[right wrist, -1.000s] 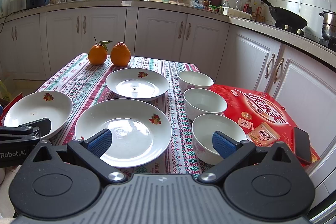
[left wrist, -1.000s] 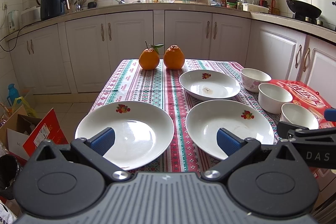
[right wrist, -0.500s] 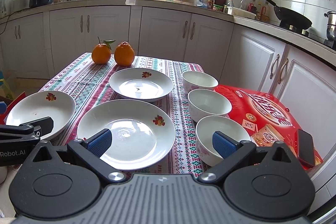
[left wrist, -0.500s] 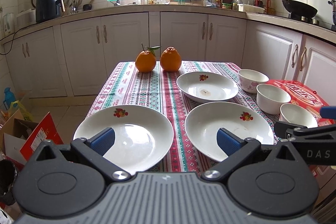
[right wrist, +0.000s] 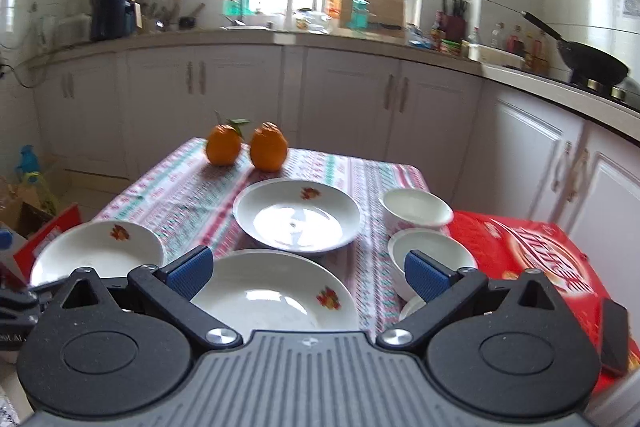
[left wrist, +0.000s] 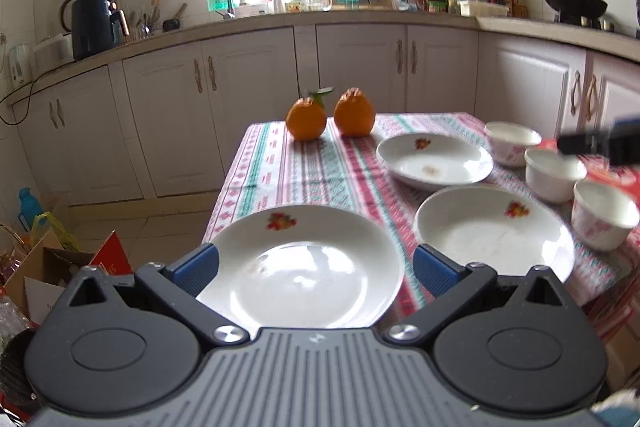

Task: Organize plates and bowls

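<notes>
Kitchen cabinets ring the desk [left wrist: 304,167]. Left tool [left wrist: 314,267], wide and empty, has shifted left and now frames the near-left plate [left wrist: 304,263]. Right tool [right wrist: 306,269], wide and empty, has advanced: middle bowl [right wrist: 430,251] at 2 o'clock, nearest plate [right wrist: 276,295] below it.

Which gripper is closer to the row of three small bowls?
Right. The right gripper hangs just beside the bowls; the left gripper sits over the leftmost plate, two plates away.

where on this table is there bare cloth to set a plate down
Bare tablecloth lies left of the far plate, between the oranges and the near left plate. The right side is crowded: three bowls beside the red box.
</notes>
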The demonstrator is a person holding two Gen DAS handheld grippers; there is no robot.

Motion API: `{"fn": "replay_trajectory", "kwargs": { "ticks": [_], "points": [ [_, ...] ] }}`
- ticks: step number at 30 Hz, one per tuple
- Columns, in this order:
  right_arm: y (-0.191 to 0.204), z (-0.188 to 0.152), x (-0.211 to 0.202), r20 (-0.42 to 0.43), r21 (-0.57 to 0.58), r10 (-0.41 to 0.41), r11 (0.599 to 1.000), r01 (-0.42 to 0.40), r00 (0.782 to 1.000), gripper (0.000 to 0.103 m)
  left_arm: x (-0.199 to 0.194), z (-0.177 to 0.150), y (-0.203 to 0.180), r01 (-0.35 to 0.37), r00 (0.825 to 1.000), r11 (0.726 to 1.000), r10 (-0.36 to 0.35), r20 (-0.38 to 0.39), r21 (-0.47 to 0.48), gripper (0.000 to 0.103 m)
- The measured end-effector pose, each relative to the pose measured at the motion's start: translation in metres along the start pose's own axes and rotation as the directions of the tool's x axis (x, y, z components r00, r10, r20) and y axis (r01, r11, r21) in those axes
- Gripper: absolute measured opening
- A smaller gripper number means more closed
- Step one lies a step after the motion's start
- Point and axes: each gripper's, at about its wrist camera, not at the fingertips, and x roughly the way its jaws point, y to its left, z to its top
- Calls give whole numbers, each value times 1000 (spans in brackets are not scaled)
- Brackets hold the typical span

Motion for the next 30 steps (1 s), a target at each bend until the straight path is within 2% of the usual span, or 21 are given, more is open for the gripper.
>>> {"fn": "replay_trajectory", "kwargs": {
  "ticks": [6,9,13,20,25,30],
  "points": [
    [6,16,22,-6,-10,156,988,-156,988,103,11,-22,29,75,992,997,-77,-98,-24,102],
    [13,21,35,-28,-10,219,976,-219,975,103,20,-35,37,73,986,997,-74,-148,-13,102],
    [23,25,56,-81,3,263,965,-264,961,103,34,-45,47,83,977,996,-84,-194,-11,102],
    [42,28,90,-160,-10,314,948,-319,936,103,55,-47,50,116,967,993,-108,-229,23,102],
    [51,32,116,-219,3,376,923,-385,900,103,63,-45,58,163,956,987,-159,-246,-4,103],
    [67,33,146,-310,9,445,885,-465,840,103,65,-45,60,210,952,977,-200,-232,22,103]
  ]
}}
